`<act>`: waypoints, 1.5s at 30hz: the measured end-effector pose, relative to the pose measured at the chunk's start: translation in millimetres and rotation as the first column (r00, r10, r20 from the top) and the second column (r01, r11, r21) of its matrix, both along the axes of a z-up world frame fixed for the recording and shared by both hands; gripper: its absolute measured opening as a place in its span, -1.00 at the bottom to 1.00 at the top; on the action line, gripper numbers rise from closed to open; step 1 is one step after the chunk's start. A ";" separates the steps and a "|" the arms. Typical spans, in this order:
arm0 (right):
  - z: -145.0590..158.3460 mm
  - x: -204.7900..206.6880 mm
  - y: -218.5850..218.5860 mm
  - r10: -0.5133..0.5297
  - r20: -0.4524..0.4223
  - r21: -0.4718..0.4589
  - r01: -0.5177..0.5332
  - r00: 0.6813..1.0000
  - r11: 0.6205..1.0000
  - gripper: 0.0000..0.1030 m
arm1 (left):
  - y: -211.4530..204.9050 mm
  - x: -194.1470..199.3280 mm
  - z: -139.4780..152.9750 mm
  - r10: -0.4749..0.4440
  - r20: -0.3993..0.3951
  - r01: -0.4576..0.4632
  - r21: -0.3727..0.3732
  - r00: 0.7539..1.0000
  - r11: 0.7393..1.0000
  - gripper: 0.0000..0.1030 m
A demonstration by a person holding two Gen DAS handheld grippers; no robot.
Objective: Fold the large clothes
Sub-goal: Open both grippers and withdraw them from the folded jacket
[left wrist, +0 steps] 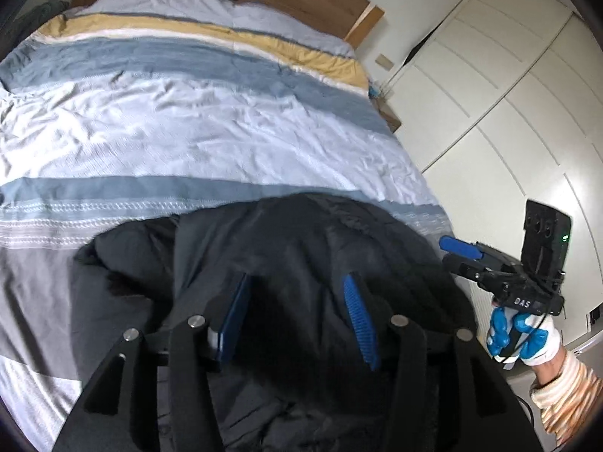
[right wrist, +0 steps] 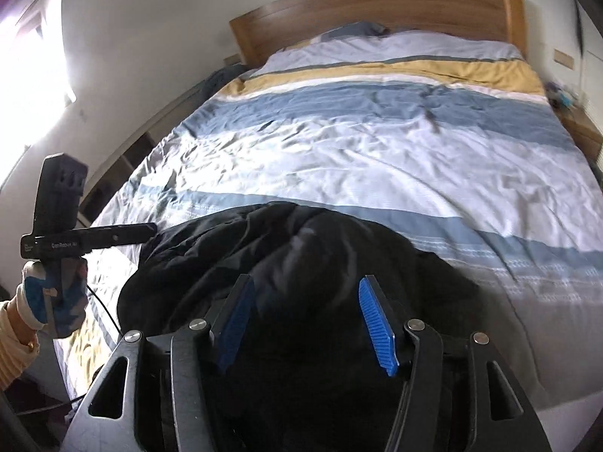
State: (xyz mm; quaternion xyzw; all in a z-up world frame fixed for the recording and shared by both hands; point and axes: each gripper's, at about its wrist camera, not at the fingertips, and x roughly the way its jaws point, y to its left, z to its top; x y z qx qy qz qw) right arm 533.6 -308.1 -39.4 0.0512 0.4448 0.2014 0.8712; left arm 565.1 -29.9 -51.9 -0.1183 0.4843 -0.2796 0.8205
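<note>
Both sets of jaws stand apart with nothing pinched: on my left gripper (left wrist: 297, 320) the blue pads (left wrist: 358, 316) hang over dark cloth without pressing it, and my right gripper (right wrist: 309, 324) shows the same, spread and released above the garment. The black jacket (left wrist: 286, 248) lies on the bed (left wrist: 188, 132) at its foot end, at six o'clock in both wrist views, bunched into a rounded heap on the striped duvet (right wrist: 377, 158).

My reading is that a fold has been laid and let go, but the job is unfinished. The bundle looks lumpy, with a loose edge trailing toward nine o'clock in the left view, so tidying or another fold probably remains.

Its long axis seems to run nine to three, across the bed. Which end is collar or hem I cannot tell.
</note>
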 end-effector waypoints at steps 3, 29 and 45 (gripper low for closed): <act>-18.4 1.3 3.8 0.013 -0.031 -0.035 -0.015 0.999 0.999 0.12 | -3.7 -2.5 -21.4 -0.006 -0.025 0.006 0.038 1.000 0.999 -0.03; -33.3 -32.1 33.3 0.108 -0.095 -0.179 -0.124 0.990 0.976 0.14 | -42.3 -71.6 -41.8 -0.138 -0.008 0.137 0.160 0.990 0.977 -0.03; -52.5 -74.4 14.4 -0.014 -0.182 -0.185 -0.020 0.983 0.983 0.14 | -30.8 -119.0 -37.9 -0.034 0.008 0.030 0.295 0.999 0.955 -0.03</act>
